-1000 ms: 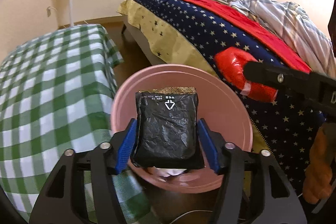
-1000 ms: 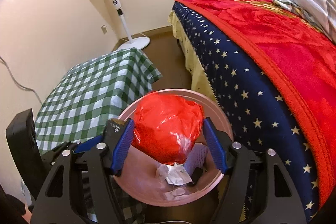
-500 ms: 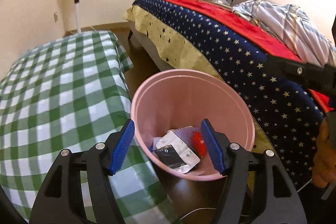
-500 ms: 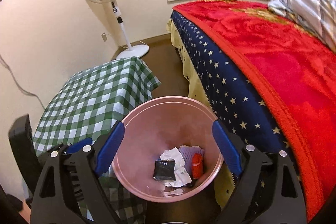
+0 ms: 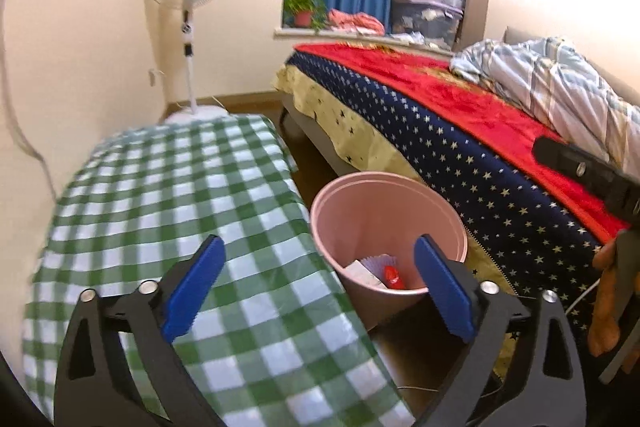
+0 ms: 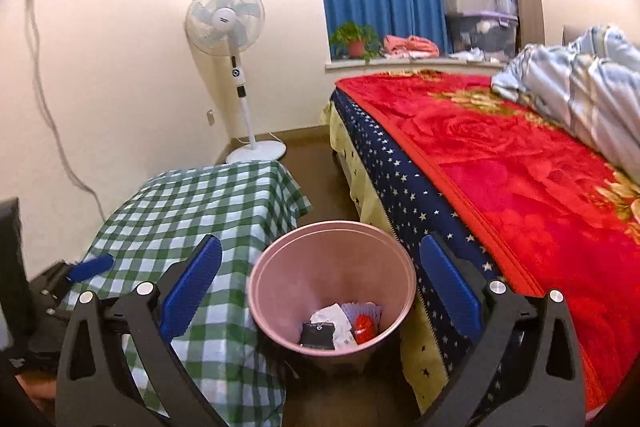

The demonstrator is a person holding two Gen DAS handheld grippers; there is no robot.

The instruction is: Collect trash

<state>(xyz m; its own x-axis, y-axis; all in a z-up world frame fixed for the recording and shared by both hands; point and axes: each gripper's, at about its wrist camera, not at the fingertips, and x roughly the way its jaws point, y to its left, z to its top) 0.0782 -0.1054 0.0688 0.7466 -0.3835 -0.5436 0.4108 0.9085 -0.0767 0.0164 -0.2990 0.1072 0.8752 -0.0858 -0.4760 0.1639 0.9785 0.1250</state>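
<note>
1. The pink bin (image 6: pixel 332 267) stands on the floor ahead of and below my right claw (image 6: pixel 320 285), in the gap between the green checked table (image 6: pixel 192 211) and the bed (image 6: pixel 500 179). My left claw (image 5: pixel 320 285) sees the same bin (image 5: pixel 384 211) a little to its right, with the table (image 5: pixel 168 195) under its left finger.
2. The trash lies at the bottom of the bin, well apart from both claws: a black packet (image 6: pixel 318 334), white crumpled paper (image 6: pixel 334 317), a pale purple piece (image 6: pixel 366 309) and a red wrapper (image 6: pixel 365 327). From the left claw I see only the red wrapper (image 5: pixel 394 277) and part of the paper; the near wall hides the packet.
3. My right claw's jaws have just been opening and now stand spread wide, with nothing between the blue pads (image 6: pixel 192 285), which touch nothing.
4. My left claw's jaws have likewise just been opening; they are spread wide and empty, its pads (image 5: pixel 194 285) clear of table and bin.
5. The bin stands upright, mouth up, long axis vertical. The black packet lies flat, its face upward; the red wrapper sits beside it to the right, lengthwise roughly away from me.
</note>
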